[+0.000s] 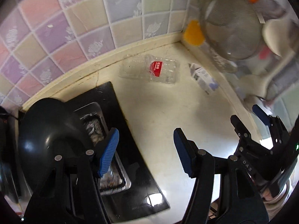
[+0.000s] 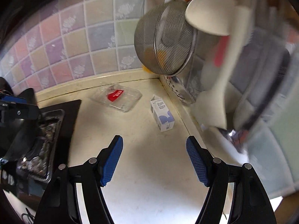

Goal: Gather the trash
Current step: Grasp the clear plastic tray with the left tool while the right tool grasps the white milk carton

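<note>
A clear plastic clamshell box with a red label (image 1: 151, 71) lies on the cream counter near the tiled wall; it also shows in the right wrist view (image 2: 116, 97). A small white and blue carton (image 1: 202, 78) lies to its right, also in the right wrist view (image 2: 162, 113). My left gripper (image 1: 145, 147) is open and empty above the counter, well short of both. My right gripper (image 2: 154, 158) is open and empty, nearest the carton; it also shows in the left wrist view (image 1: 246, 115).
A black stove top (image 1: 129, 149) with a foil-lined tray (image 2: 43, 141) lies at the left, with a black pan (image 1: 48, 136) on it. A metal strainer (image 2: 164, 41), a white ladle (image 2: 209, 16) and other utensils hang at the right corner.
</note>
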A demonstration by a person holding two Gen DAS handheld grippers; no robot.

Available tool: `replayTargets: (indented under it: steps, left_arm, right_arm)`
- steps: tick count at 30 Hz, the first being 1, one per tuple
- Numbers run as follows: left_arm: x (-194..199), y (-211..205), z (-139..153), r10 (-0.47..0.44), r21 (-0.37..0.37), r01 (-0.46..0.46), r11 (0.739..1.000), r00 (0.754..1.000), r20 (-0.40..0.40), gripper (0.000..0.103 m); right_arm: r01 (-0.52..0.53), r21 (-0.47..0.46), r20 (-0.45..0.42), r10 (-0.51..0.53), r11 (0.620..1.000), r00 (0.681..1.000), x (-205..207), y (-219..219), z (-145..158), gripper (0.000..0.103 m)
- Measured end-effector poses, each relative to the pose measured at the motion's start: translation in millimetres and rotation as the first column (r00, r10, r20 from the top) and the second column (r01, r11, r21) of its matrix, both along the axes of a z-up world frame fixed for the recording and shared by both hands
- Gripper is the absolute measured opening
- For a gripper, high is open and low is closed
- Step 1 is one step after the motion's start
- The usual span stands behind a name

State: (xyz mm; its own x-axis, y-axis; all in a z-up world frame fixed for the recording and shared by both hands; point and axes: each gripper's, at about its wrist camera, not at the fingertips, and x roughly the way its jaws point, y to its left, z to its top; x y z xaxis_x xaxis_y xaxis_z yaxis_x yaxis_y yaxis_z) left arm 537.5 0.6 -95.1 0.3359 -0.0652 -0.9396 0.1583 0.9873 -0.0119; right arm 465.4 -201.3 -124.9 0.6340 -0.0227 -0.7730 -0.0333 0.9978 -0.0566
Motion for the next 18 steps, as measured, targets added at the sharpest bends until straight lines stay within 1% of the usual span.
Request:
replayTargets:
  steps: [4,6,9,14,18]
  left_arm:
    - [45,0,-34,0.028,-0.014,-0.029,0.999,0.997,-0.071,0.058]
    - [68,2,-53,0.054,-0.027,-0.057,0.998,0.992,-0.112,0.058]
    - [97,5,-74,0.07,-0.032,-0.075,0.997,0.986,-0.149,0.058]
    - [130,4,-94,0.064,-0.028,-0.07,0.997,0.983,-0.172,0.058]
    - [145,1,-103,0.048,-0.039,-0.056,0.998,0.983,-0.179,0.058]
  right_arm:
    - [0.04,-0.028,-0.022,-0.041,0.999,0.999,40,8,-33,0.071]
    - [0.052,-0.062,-0.021,-0.054,0.997,0.998,60,14,-52,0.071]
    - [0.077,-0.124,-0.009,-0.078,0.989,0.997,83,19,-76,0.071]
    - [0.116,-0.179,-0.007,-0.119,0.977,0.993,119,17,-107,0.071]
    - [0.152,-0.177,-0.02,-0.158,0.972,0.987,145,9,-126,0.071]
